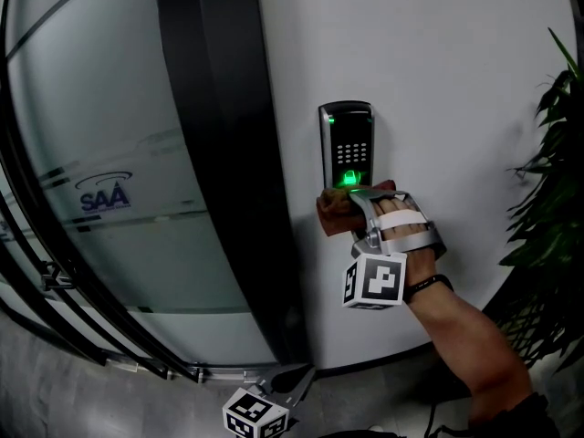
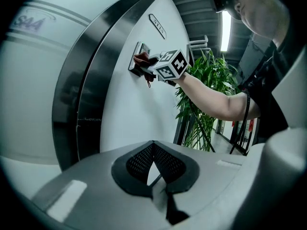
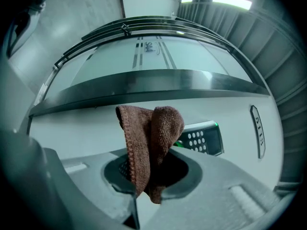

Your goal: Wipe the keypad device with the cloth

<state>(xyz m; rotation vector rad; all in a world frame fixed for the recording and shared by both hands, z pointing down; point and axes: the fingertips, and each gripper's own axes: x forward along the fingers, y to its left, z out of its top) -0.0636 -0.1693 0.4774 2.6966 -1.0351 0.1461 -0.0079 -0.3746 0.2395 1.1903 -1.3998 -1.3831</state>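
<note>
Our right gripper (image 1: pixel 354 206) is clamped on the brown cloth (image 1: pixel 332 213) at the centre of the head view, holding it against the bottom of the keypad device (image 1: pixel 347 140) on the white wall (image 1: pixel 447 71). Our left gripper (image 1: pixel 295 379), jaws together and empty, hangs at the bottom edge.

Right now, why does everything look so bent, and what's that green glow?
Head view: dim, and the keypad device glows green at its lower end, just above the cloth. Left gripper view: the wide lens bows the wall, and a ceiling light flares white. Right gripper view: same bowing, dark corners, yet the cloth in the right tongs looks sharp.
</note>
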